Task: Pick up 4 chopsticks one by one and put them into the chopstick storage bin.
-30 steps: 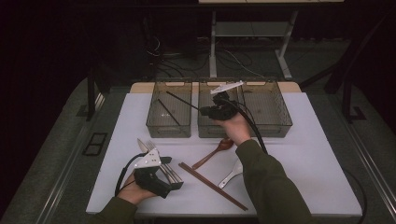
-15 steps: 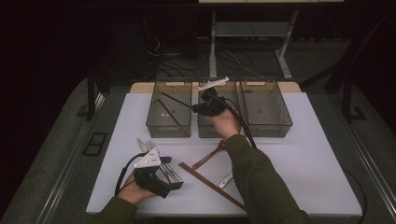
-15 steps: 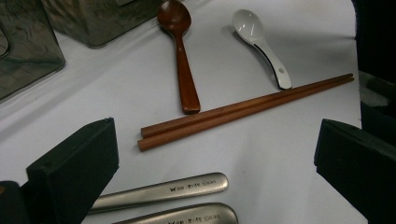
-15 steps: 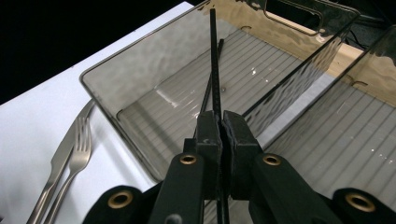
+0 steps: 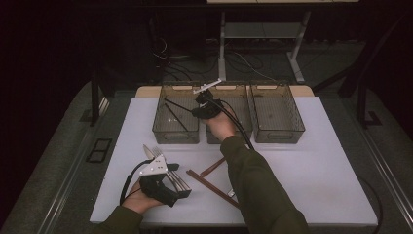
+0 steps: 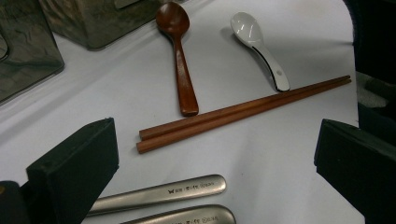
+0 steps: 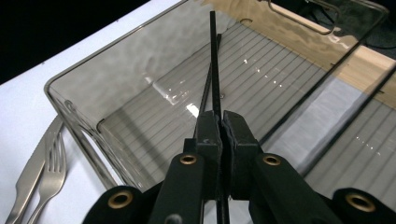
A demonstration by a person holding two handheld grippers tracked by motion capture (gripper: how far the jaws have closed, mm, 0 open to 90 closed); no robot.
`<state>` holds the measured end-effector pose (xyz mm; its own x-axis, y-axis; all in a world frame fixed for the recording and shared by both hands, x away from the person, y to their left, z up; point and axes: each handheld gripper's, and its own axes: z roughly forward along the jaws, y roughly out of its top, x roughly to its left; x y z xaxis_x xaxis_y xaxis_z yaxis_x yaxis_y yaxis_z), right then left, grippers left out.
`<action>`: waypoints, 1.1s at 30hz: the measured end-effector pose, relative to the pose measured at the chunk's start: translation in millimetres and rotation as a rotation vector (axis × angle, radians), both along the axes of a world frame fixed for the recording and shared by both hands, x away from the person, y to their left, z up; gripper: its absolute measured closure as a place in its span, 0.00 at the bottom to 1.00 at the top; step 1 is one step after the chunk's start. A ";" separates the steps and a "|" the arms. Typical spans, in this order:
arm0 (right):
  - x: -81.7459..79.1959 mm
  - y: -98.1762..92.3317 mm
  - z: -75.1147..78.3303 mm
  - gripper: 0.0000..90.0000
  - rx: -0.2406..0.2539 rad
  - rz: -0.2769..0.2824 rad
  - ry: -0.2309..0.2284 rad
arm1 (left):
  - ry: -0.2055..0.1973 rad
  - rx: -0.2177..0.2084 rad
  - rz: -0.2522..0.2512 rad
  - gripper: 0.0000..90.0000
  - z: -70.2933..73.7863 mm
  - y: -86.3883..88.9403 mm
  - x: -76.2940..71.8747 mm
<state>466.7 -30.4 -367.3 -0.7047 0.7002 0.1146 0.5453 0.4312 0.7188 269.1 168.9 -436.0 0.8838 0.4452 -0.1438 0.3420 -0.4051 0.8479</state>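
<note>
over the ribbed clear bin (image 7: 154, 93), right gripper (image 7: 219, 122) jaws clamp thin black chopsticks (image 7: 214, 60); left gripper (image 6: 215, 154) jaws apart.

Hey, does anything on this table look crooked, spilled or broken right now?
Nothing is spilled or broken. The brown wooden chopsticks lie side by side as a neat pair. The only askew item is the thin black chopstick clamped in the right tongs, slanting over the left clear plastic bin, where other black sticks already lie.
</note>
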 end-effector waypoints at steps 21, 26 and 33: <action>2.8 11.3 0.9 0.61 0.012 0.001 0.003 | -0.001 -0.003 0.000 0.00 0.2 0.5 0.6; -2.6 5.0 4.4 0.55 0.036 0.020 -0.002 | 0.005 -0.004 0.002 0.00 -0.1 0.8 0.9; -16.0 -7.3 8.3 0.49 0.065 0.052 -0.011 | 0.003 0.001 0.004 0.00 -0.6 0.1 1.2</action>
<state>450.7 -37.7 -359.0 -0.7412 0.6542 0.1505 0.5152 0.4106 0.7524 270.3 169.0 -436.6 0.8816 0.4491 -0.1455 0.3459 -0.4048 0.8464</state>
